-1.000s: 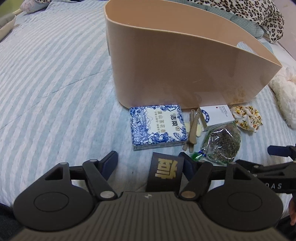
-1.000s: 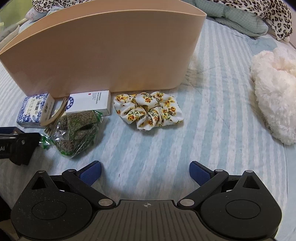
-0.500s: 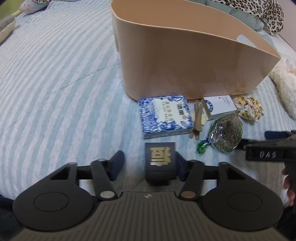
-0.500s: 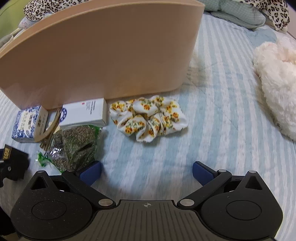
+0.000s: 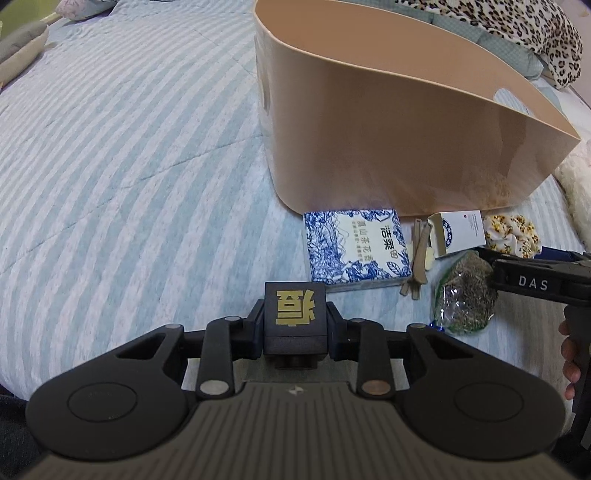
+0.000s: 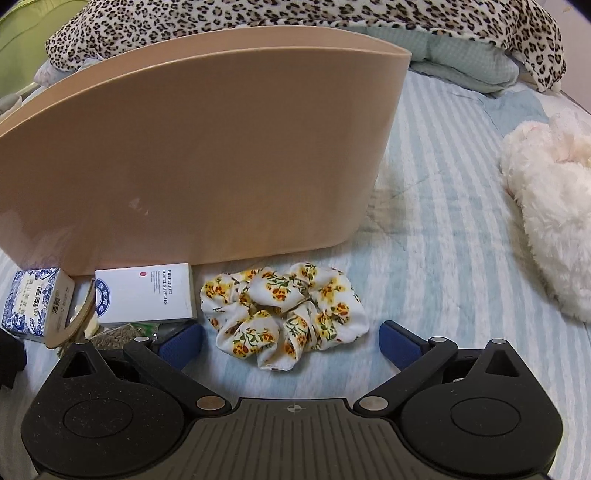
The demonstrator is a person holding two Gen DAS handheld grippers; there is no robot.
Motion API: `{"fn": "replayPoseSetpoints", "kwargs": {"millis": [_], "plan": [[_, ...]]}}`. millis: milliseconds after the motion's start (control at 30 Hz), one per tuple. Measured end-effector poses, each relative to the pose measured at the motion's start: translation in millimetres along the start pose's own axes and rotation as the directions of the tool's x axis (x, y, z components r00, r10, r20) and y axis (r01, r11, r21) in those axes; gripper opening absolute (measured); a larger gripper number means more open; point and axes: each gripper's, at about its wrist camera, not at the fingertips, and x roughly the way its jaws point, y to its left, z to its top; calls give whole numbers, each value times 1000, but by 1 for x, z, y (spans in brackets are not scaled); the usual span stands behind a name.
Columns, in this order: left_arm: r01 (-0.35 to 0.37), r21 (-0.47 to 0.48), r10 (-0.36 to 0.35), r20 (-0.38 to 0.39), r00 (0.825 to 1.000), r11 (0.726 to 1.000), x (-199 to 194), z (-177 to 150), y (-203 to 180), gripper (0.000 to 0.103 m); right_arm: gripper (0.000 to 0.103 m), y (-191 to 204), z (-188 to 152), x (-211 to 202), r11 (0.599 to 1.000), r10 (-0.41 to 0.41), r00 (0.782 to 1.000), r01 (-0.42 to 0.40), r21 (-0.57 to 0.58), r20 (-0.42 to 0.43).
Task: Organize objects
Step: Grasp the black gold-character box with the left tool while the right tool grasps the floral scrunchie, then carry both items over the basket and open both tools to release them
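Observation:
My left gripper [image 5: 295, 323] is shut on a small black box with a gold character [image 5: 294, 314], held above the striped bed. A tan plastic bin [image 5: 388, 136] stands ahead; it also shows in the right wrist view [image 6: 199, 158]. In front of it lie a blue-and-white tea box [image 5: 354, 249], a wooden clip [image 5: 417, 258], a white box [image 6: 147, 291], a bag of dried herbs [image 5: 465, 295] and a floral scrunchie [image 6: 284, 314]. My right gripper [image 6: 291, 341] is open, its fingertips on either side of the scrunchie's near edge.
The striped blue bedspread [image 5: 129, 166] spreads wide to the left. A fluffy white plush [image 6: 550, 221] lies to the right. Leopard-print bedding [image 6: 295, 14] and a folded pale green cloth [image 6: 461, 62] lie behind the bin.
My left gripper has closed on the black box and lifted it. My right gripper has moved forward and down, so its fingers now flank the scrunchie.

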Motion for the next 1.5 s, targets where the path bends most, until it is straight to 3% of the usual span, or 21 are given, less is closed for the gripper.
{"fn": "replayPoseSetpoints", "kwargs": {"millis": [33, 133, 233, 300, 333, 633, 933, 1167, 1367, 1500], "plan": [[1, -3, -1, 2, 1000, 1000, 0, 0, 1, 33, 101, -2, -2, -3, 1000, 3, 1000, -3, -9, 8], [-1, -6, 2, 10, 1000, 1000, -1, 0, 0, 33, 81, 0, -4, -9, 999, 15, 999, -13, -39, 38], [-7, -4, 7, 17, 1000, 1000, -2, -1, 0, 33, 53, 2, -5, -15, 998, 18, 998, -13, -69, 68], [-9, -3, 10, 20, 1000, 1000, -3, -1, -1, 33, 24, 9, -10, -24, 997, 11, 996, -4, -82, 83], [-11, -5, 11, 22, 1000, 1000, -4, -1, -1, 33, 20, 11, -10, -28, 996, 11, 996, -3, -88, 85], [-18, -29, 19, 35, 999, 999, -23, 1, 1, 33, 16, 3, -17, -56, 998, 35, 995, -29, -60, 93], [21, -8, -20, 124, 992, 1000, -70, 17, -2, 33, 16, 0, -6, -111, 994, 108, 971, -108, -13, 212], [68, 30, -73, 228, 971, 997, -110, 45, -12, 33, 17, -7, 27, -140, 988, 140, 941, -151, 13, 307], [28, 75, -51, 325, 944, 997, -126, 75, -27, 33, 17, -3, 61, -141, 985, 154, 920, -172, 17, 360], [6, 107, -45, 362, 931, 994, -120, 94, -41, 33, 17, 2, 79, -130, 986, 153, 923, -166, 7, 352]]}}
